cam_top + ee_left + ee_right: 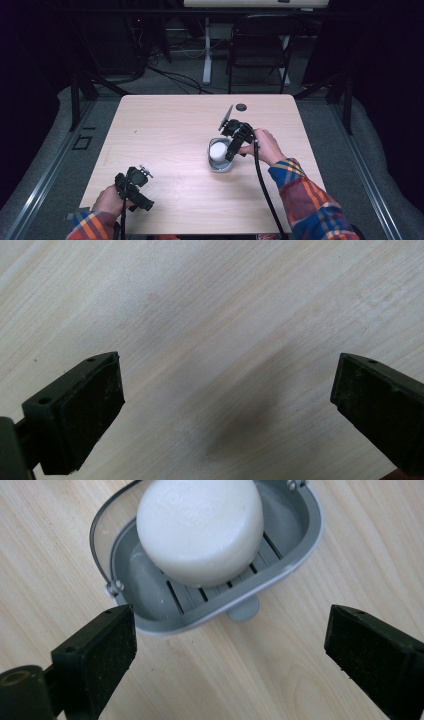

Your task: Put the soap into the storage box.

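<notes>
A round white bar of soap [218,149] [200,525] lies in a grey slotted soap dish [220,167] [300,555] right of the table's middle. A clear hinged lid [97,540] stands folded back at the dish's side. My right gripper [231,150] [230,655] hovers just over the dish's near rim. It is open and nothing sits between its pads. My left gripper [144,174] [227,405] rests low at the front left, open over bare wood [200,315].
The light wooden table [170,125] has a dark cable hole [241,107] near its far edge. A black folding chair [260,45] and a white desk leg [206,55] stand on the floor beyond it. Each gripper trails a black cable toward the near edge.
</notes>
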Available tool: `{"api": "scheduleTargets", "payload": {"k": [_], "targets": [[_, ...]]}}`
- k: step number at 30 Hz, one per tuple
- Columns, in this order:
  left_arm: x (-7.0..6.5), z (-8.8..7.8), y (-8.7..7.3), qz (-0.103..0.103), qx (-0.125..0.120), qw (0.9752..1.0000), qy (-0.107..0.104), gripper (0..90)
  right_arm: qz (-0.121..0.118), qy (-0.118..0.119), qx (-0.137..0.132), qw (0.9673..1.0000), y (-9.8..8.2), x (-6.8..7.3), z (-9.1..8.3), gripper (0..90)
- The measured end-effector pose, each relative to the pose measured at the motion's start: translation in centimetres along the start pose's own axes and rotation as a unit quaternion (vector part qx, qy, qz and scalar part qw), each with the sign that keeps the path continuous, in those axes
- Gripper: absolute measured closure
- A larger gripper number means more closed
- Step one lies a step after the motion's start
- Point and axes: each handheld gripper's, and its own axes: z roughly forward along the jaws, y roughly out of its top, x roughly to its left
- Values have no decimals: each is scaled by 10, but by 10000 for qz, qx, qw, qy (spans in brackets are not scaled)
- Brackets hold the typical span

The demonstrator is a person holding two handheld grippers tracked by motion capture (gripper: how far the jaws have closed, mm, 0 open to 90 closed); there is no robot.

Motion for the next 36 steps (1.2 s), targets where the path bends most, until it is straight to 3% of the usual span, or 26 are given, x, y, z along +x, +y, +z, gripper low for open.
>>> {"api": "scheduleTargets", "payload": {"k": [19, 32, 36], "targets": [[0, 0, 0, -8, 10, 10000, 10, 3, 280, -237, -121, 9993, -60, -6, -20, 8], [0, 0, 1, 3, 6, 10000, 17, 3, 505, -503, -115, 9974, -107, -7, -16, 2], [-1, 0, 1, 0, 2, 10000, 15, 3, 692, -464, -95, 9965, -129, -7, -11, 2]]}}
